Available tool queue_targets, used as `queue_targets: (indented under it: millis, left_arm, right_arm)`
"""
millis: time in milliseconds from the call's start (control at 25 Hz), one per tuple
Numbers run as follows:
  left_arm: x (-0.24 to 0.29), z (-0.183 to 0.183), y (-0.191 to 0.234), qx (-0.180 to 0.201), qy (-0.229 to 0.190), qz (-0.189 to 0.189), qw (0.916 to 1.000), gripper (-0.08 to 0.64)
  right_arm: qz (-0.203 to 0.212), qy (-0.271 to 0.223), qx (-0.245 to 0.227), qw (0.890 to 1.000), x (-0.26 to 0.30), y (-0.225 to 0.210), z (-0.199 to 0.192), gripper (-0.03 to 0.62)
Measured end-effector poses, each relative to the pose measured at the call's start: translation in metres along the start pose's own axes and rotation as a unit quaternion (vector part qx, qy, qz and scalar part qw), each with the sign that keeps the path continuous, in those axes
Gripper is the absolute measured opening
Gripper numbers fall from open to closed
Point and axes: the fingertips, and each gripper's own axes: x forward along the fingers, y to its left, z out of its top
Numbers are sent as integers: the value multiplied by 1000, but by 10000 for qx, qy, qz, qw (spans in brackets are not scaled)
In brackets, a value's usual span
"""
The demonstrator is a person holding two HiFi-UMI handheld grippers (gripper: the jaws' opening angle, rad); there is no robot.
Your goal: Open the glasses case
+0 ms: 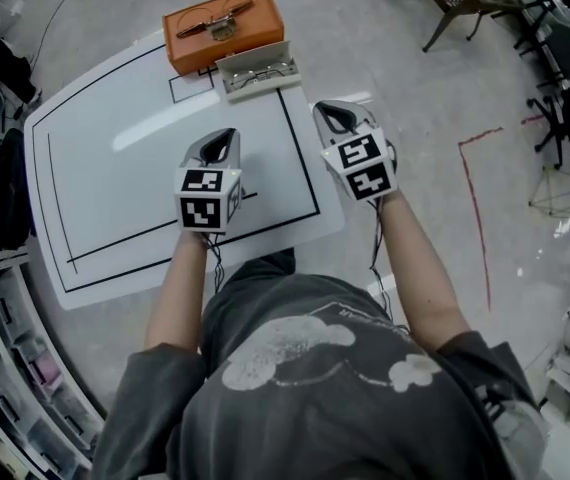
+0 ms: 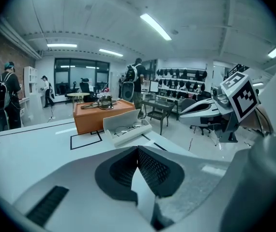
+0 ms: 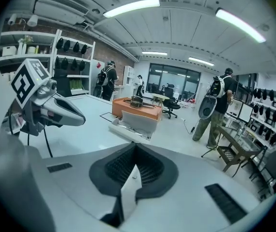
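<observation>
At the far edge of the white table, just in front of an orange box, lies the glasses case. It is already open: its lid stands up on the far side, and a pair of glasses rests in the tray that faces the person. Its long axis runs left to right across the head view, slightly tilted and parallel to the front of the orange box, which it sits right beside.

Both bare forearms reach forward side by side from the near edge, and the grippers point away from the person and a little downward, toward the case but well short of it. The left gripper hangs over the marked rectangle, its jaws pressed together with nothing between them. The right gripper hovers over the table's right edge — also clenched, also empty.
</observation>
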Motion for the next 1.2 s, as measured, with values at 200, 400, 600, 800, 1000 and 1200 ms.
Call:
queue_targets:
  millis: [200,400,600,800,1000,1200]
  left_arm:
    - [-28,-10,-18,47,-73,80,9999,2]
    - [-58,-13,-36,97,-257,97,9996,2]
    - [-87,-22,-58,115,-387,88,9991,2]
    - [-120,-38,-85,195,-452,26,9988,2]
    - [-155,-55,-106,206,-545,-1,9983,2]
    - [-191,-79,-127,117,-549,-27,9984,2]
  right_arm:
    - [39,3,206,9998,-27,17,-18,0]
    - [7,-90,214,9997,-57,35,-24,-1]
    - [81,-395,206,9990,-97,57,-27,0]
    - [27,-469,295,9985,-139,80,-43,0]
    - [-52,-552,272,9981,-178,103,-55,0]
    - [-88,-495,273,9984,-216,128,-74,0]
